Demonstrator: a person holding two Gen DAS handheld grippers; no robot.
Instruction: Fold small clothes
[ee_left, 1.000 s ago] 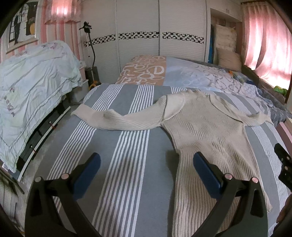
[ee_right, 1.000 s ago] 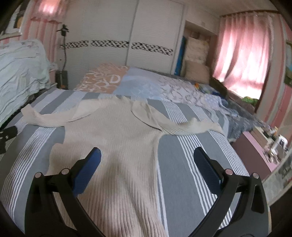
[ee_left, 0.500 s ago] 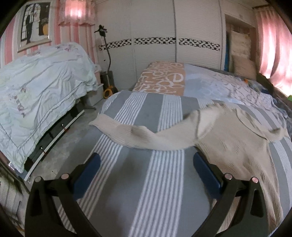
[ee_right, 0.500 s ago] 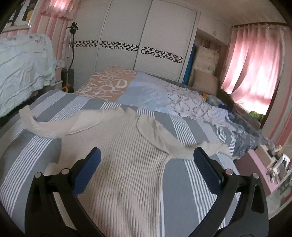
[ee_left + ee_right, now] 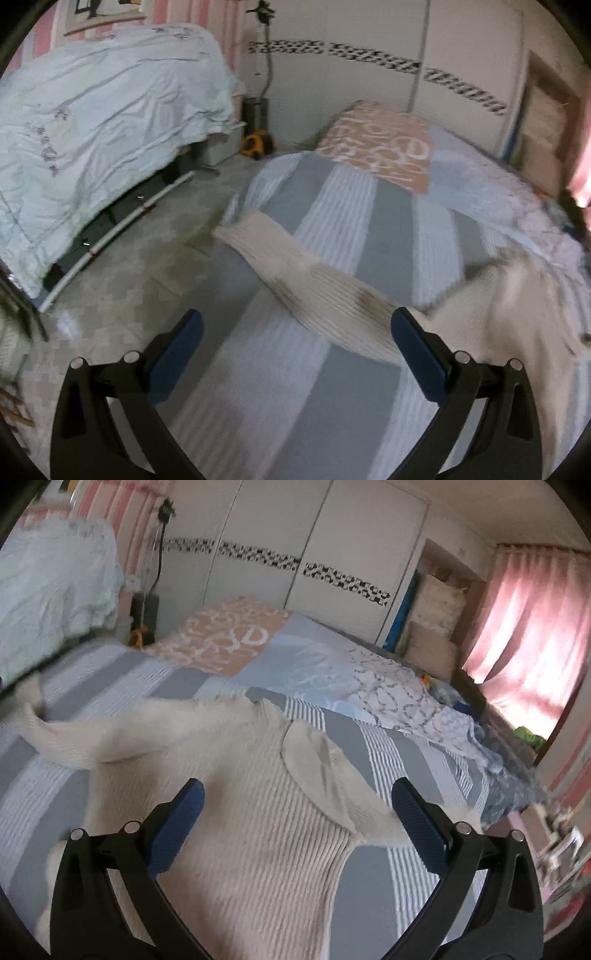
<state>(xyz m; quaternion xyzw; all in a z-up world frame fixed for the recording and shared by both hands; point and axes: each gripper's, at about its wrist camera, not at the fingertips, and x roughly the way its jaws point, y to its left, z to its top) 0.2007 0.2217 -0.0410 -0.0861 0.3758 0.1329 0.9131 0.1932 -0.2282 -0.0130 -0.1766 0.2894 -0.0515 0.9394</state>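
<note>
A cream ribbed sweater lies flat on the grey-and-white striped bedspread, sleeves spread out. In the left wrist view its left sleeve runs diagonally toward the bed's left edge. My left gripper hovers open above that sleeve's upper part, with nothing between the blue pads. My right gripper is open too, above the sweater's right shoulder and the start of the right sleeve. Neither gripper touches the cloth.
A second bed with a pale blue quilt stands to the left across a strip of floor. White wardrobe doors close the back. Patterned bedding lies beyond the sweater; pink curtains hang at the right.
Both grippers have swung left and moved forward along the sweater. The left view now centres on the left sleeve and the bed's edge; the right sits closer over the shoulder. Both stay open.
</note>
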